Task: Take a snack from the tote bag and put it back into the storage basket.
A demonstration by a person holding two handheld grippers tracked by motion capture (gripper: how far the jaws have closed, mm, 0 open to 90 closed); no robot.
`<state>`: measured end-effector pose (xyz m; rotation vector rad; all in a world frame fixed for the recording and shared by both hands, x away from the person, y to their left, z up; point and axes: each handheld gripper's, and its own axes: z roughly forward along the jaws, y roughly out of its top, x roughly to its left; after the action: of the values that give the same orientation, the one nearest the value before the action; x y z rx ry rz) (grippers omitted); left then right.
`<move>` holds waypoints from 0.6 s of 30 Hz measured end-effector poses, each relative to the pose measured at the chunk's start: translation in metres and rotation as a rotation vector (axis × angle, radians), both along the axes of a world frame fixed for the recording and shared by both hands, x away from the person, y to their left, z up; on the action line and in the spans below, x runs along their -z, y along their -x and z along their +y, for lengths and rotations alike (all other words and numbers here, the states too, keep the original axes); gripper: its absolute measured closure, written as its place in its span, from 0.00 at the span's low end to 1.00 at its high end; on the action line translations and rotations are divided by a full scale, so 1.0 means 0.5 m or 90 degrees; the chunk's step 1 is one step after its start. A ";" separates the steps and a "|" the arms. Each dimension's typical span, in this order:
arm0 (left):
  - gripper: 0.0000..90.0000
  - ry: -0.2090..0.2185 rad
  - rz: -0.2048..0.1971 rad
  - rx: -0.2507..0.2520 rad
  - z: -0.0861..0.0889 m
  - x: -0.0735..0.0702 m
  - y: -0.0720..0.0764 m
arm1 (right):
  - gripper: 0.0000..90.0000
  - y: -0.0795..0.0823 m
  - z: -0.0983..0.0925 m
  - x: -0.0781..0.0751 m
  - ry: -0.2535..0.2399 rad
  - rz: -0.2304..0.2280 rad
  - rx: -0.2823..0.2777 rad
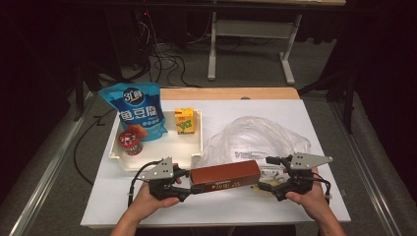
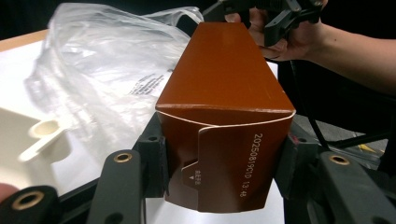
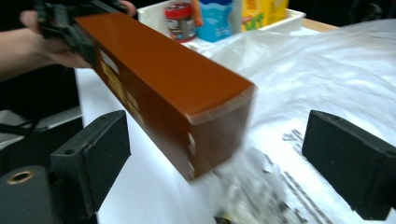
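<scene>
A long brown carton point(image 1: 225, 175) lies lengthwise near the table's front edge, between my two grippers. My left gripper point(image 1: 189, 183) is shut on its left end; in the left gripper view both pads point(image 2: 156, 154) press on the sides of the carton point(image 2: 224, 93). My right gripper point(image 1: 266, 173) stands open at the carton's right end. In the right gripper view that end of the carton point(image 3: 159, 79) sits between the wide-spread jaws with a gap on each side, and the picture is blurred there.
A crumpled clear plastic bag point(image 1: 255, 137) lies behind the carton at right. A white tray point(image 1: 196, 147) at left holds a blue pouch point(image 1: 133, 110), a yellow drink carton point(image 1: 184, 120) and a small red can point(image 1: 131, 142).
</scene>
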<state>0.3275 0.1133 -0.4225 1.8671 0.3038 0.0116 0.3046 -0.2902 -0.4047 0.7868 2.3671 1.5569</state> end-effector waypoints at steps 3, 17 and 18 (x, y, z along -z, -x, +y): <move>0.54 -0.002 0.002 -0.016 0.013 -0.002 -0.001 | 0.09 -0.002 -0.005 0.006 0.008 -0.002 0.019; 0.54 0.021 0.008 -0.076 0.063 -0.026 -0.011 | 0.14 -0.008 -0.026 0.037 0.029 0.016 0.111; 0.54 0.023 0.007 -0.081 0.066 -0.027 -0.012 | 0.14 -0.008 -0.027 0.038 0.029 0.017 0.114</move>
<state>0.3337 0.1466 -0.4092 1.8109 0.4274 0.0815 0.3086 -0.3038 -0.4236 0.9858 2.2702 1.4244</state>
